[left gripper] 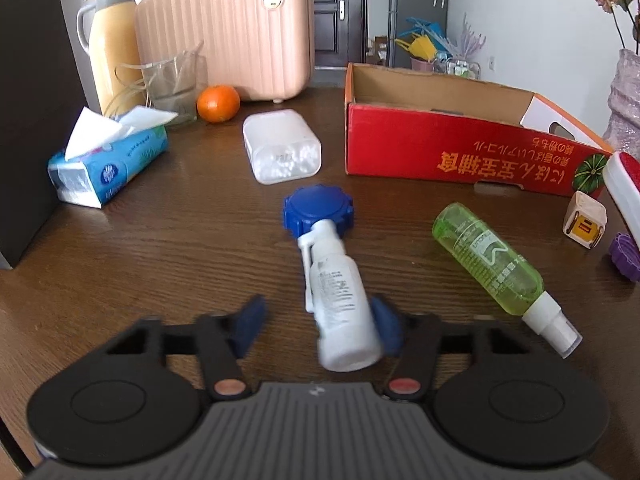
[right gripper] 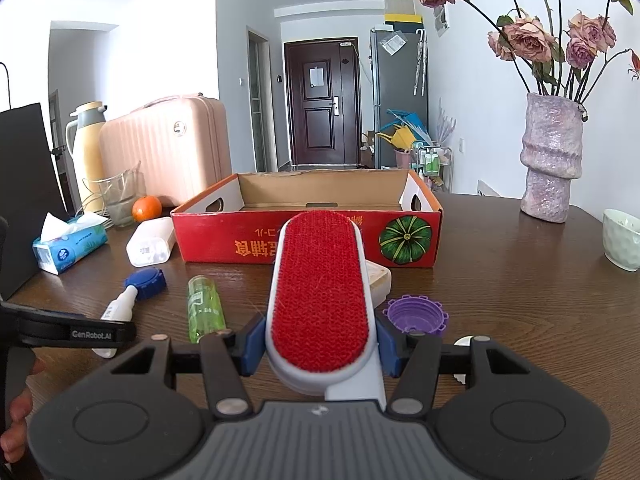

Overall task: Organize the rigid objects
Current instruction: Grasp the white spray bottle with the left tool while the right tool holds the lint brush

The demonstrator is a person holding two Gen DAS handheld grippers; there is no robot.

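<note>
A white spray bottle (left gripper: pixel 340 300) lies on the brown table with its nozzle against a blue cap (left gripper: pixel 318 210). My left gripper (left gripper: pixel 318 308) straddles the bottle's base: the right pad touches it, the left pad stands apart, so the jaws are open. A green spray bottle (left gripper: pixel 488 260) lies to the right. My right gripper (right gripper: pixel 320 344) is shut on a red lint brush (right gripper: pixel 320 292), held above the table in front of the red cardboard box (right gripper: pixel 224 236), which is open on top. A purple cap (right gripper: pixel 414 314) lies just right of the brush.
A white container (left gripper: pixel 282 146), a tissue pack (left gripper: pixel 104 168) and an orange (left gripper: pixel 218 104) lie further back, before a pink suitcase (left gripper: pixel 224 32) and a thermos (left gripper: pixel 112 40). A small cream cube (left gripper: pixel 584 220) sits by the box. A vase (right gripper: pixel 552 160) and a cup (right gripper: pixel 622 238) stand at the right.
</note>
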